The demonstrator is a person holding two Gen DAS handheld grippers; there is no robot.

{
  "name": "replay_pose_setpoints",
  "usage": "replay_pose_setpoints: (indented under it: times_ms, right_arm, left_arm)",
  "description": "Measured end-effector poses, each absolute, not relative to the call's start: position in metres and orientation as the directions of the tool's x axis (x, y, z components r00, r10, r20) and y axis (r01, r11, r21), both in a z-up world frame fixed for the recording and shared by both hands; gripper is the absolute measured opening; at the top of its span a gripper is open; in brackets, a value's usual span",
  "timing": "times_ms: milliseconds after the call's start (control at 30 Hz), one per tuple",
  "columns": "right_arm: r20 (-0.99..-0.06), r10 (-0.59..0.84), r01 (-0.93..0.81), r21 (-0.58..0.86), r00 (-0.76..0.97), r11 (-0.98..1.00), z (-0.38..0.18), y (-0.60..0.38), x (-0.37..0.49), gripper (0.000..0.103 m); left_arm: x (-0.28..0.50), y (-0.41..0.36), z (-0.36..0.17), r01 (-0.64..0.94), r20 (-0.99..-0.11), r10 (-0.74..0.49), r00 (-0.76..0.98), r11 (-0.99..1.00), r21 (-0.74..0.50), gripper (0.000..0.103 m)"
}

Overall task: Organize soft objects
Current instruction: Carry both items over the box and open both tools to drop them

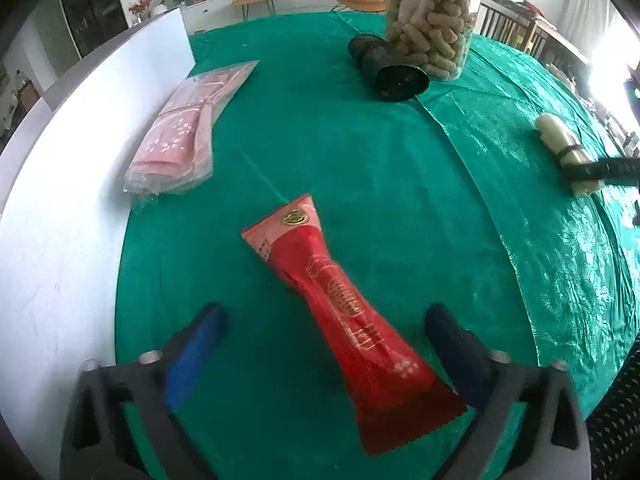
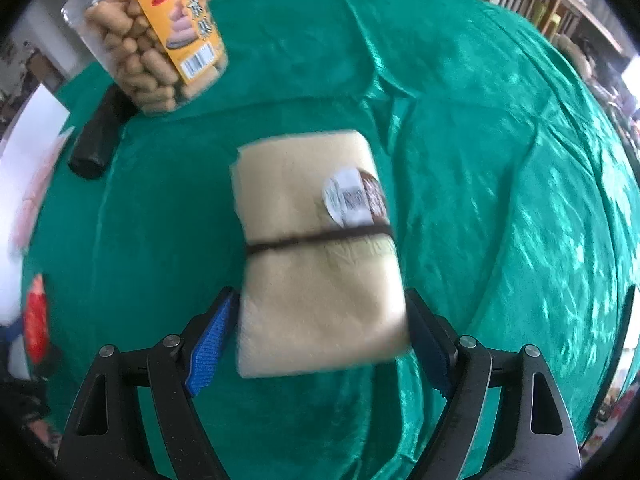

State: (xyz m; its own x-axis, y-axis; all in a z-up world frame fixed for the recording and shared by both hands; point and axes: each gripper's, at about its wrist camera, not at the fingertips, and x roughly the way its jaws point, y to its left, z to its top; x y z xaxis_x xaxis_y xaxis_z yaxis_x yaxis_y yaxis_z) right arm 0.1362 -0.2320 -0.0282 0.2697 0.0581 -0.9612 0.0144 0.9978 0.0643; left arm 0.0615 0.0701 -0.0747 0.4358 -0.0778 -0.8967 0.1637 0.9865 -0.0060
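Observation:
A red soft pouch (image 1: pixel 344 312) lies on the green tablecloth (image 1: pixel 360 152) between the spread fingers of my left gripper (image 1: pixel 326 320), which is open and does not touch it. A cream folded towel (image 2: pixel 316 256) bound by a dark band sits between the pads of my right gripper (image 2: pixel 320 328), which grips its near end. The towel also shows in the left wrist view (image 1: pixel 564 152) at the far right, with a dark finger (image 1: pixel 604 170) across it. A pink packaged cloth (image 1: pixel 188 132) lies at the left by the white board (image 1: pixel 60 208).
A clear jar of snack sticks (image 1: pixel 432 20) stands at the back, also in the right wrist view (image 2: pixel 148 44). A black roll (image 1: pixel 388 68) lies beside it, also in the right wrist view (image 2: pixel 96 140). Chairs and furniture stand beyond the table.

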Motion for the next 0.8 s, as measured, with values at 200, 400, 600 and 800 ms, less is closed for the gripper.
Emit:
replay_pose_setpoints:
  times_ms: [200, 400, 600, 800]
  right_arm:
    - [-0.953, 0.033, -0.062, 0.015, 0.302, 0.998, -0.015, -0.206, 0.121, 0.053]
    - [-0.909, 0.16, -0.133, 0.117, 0.385, 0.984, 0.035, -0.172, 0.09, 0.053]
    - [-0.844, 0.302, -0.282, 0.189, 0.443, 0.941, 0.094, -0.096, 0.076, 0.053]
    - [-0.758, 0.52, -0.48, 0.313, 0.395, 0.82, 0.148, 0.026, 0.067, 0.054]
  left_arm:
    - [0.05, 0.077, -0.06, 0.21, -0.84, -0.223, 0.495, 0.969, -0.134, 0.015]
    - [0.031, 0.098, -0.026, 0.192, -0.748, -0.354, 0.561, 0.935, -0.299, 0.015]
    - [0.012, 0.14, 0.039, 0.185, -0.634, -0.381, 0.673, 0.916, -0.355, 0.015]
    - [-0.002, 0.232, 0.086, 0.058, -0.604, -0.227, 0.764, 0.956, -0.286, 0.015]
